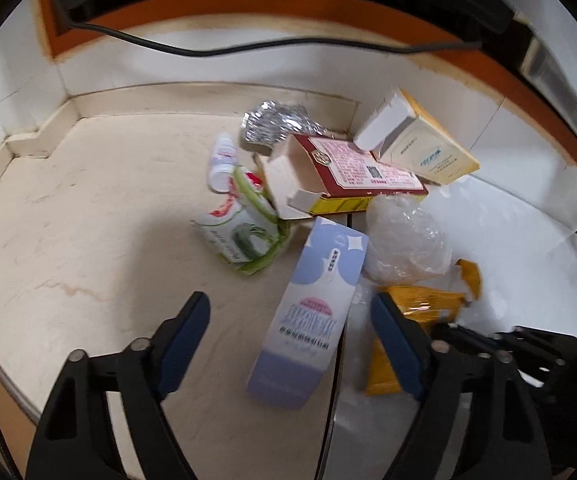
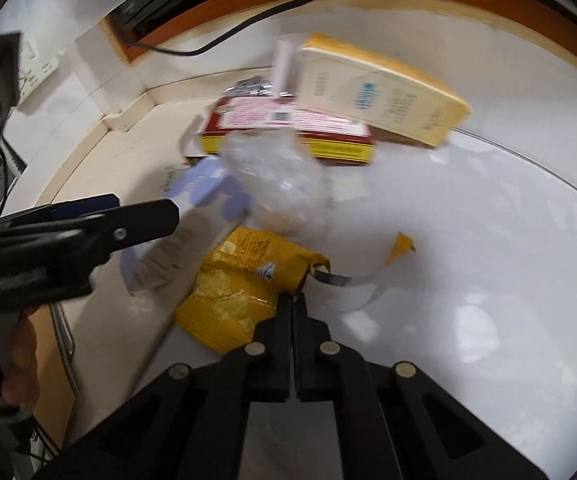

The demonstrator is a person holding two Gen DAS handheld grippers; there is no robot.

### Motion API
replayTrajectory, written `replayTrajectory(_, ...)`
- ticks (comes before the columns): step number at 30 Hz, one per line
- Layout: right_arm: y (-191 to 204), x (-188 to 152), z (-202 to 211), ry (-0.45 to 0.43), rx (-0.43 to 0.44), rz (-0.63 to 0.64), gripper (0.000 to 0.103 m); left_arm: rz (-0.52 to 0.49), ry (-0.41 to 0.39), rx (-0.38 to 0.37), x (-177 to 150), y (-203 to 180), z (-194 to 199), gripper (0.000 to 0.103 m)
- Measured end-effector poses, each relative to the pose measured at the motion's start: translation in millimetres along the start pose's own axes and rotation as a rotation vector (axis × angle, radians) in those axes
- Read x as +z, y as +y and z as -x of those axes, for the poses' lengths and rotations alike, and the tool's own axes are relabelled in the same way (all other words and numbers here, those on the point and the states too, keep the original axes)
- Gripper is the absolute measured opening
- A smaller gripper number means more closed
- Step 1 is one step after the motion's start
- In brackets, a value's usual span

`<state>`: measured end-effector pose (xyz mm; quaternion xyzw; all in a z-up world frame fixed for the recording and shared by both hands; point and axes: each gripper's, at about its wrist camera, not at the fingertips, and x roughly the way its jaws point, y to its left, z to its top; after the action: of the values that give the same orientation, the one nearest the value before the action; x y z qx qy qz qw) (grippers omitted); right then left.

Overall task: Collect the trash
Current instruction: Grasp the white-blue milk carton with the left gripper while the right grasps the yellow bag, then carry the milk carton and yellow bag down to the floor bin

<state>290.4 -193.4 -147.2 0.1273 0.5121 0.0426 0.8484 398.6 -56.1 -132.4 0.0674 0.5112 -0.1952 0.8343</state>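
My left gripper (image 1: 290,306) is open and straddles a pale blue carton (image 1: 308,312) that lies flat on the counter. Its blue pads stand clear of the carton's sides. My right gripper (image 2: 292,300) is shut, its tips pinching the torn end of a yellow snack bag (image 2: 240,288) beside the carton. The same bag (image 1: 420,308) shows behind the left gripper's right finger. Other trash lies beyond: a clear plastic bag (image 1: 404,240), a red and yellow box (image 1: 368,176), a cream box (image 1: 428,148), crumpled foil (image 1: 272,120), a small white bottle (image 1: 222,160) and a green and white packet (image 1: 240,232).
The trash spans a seam between a beige counter (image 1: 88,240) and a white surface (image 2: 468,260). Walls and a raised beige kerb (image 1: 208,92) close the back corner. A black cable (image 1: 208,50) hangs above. A person's hand (image 2: 20,360) shows at the left edge.
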Motion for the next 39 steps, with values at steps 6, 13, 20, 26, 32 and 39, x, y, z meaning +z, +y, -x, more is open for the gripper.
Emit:
replayTrajectory(6,-22,-6,18,-0.036,-0.020,-0.048,0.000,-0.002,0.039,-0.013,0,-6,-20,0.039)
replayTrajectory(13,-27,-11,40,-0.079,0.005,-0.076,0.000,-0.010,-0.001,0.012,-19,-17,-2,0.034)
replayTrajectory(20,-20,-23,71,-0.116,0.054,-0.049,0.000,0.044,-0.071,0.020,-49,-29,51,0.034)
replayTrajectory(26,-17,-36,100,-0.135,0.111,0.016,0.000,0.096,-0.131,0.056,-83,-45,97,0.034)
replayTrajectory(32,-11,-56,132,-0.144,0.164,0.091,0.000,0.147,-0.172,0.102,-129,-65,138,0.034)
replayTrajectory(39,3,-94,167,-0.135,0.242,0.218,0.000,0.230,-0.212,0.165,-192,-84,174,0.034)
